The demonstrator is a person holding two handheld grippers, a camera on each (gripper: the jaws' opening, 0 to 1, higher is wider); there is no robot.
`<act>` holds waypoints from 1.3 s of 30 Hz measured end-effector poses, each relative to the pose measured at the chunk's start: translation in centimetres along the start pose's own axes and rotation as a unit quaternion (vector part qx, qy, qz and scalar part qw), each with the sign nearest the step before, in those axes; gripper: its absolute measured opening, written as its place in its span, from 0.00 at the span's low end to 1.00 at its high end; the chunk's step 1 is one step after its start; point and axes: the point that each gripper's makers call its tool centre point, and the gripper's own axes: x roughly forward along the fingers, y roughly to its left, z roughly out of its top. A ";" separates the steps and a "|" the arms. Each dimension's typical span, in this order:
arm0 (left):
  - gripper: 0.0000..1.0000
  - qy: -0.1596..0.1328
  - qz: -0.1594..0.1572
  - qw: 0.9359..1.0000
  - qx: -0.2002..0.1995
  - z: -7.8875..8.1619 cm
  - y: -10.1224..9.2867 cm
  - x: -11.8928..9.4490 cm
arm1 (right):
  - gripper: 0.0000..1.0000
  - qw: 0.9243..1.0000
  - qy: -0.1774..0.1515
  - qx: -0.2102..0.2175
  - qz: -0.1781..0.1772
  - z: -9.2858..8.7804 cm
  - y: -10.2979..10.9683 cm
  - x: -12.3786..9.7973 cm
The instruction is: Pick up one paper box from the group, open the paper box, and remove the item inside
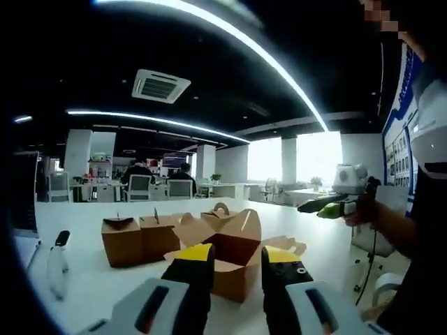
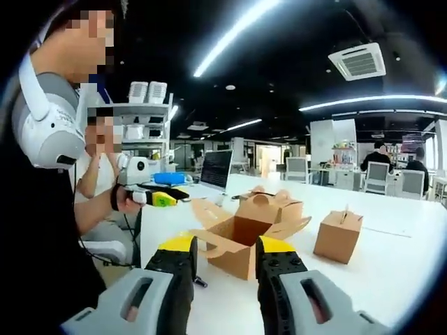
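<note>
An open brown paper box (image 1: 236,250) sits on the white table (image 1: 91,283) just beyond my left gripper (image 1: 237,254), whose yellow-tipped jaws stand open with nothing between them. The right gripper view has the same open box (image 2: 234,241), flaps spread, ahead of my right gripper (image 2: 225,246), also open and empty. I cannot see into the box. Two closed boxes (image 1: 124,241) stand left of it, and one closed box (image 2: 339,236) stands to its right in the right gripper view. My right gripper (image 1: 334,205) also shows at the right, held by a hand.
A person with a white headset (image 2: 49,125) sits at the table's left end. A white pen-like object (image 1: 57,264) lies on the table at the left. A dark screen (image 2: 215,167) stands behind the boxes. People sit at desks (image 1: 160,183) far back.
</note>
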 end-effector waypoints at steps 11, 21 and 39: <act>0.29 0.013 0.008 1.000 0.005 -0.7 0.9 0.5 | 0.33 1.000 0.013 -0.001 0.005 -1.1 -0.3 0.4; 0.29 0.015 0.015 1.000 -0.010 -1.7 1.3 0.6 | 0.33 1.000 0.003 0.019 -0.006 -1.7 -1.6 0.6; 0.29 0.002 0.002 1.000 -0.005 -0.5 1.0 1.0 | 0.32 1.000 -0.006 0.009 -0.012 -0.9 -2.0 1.3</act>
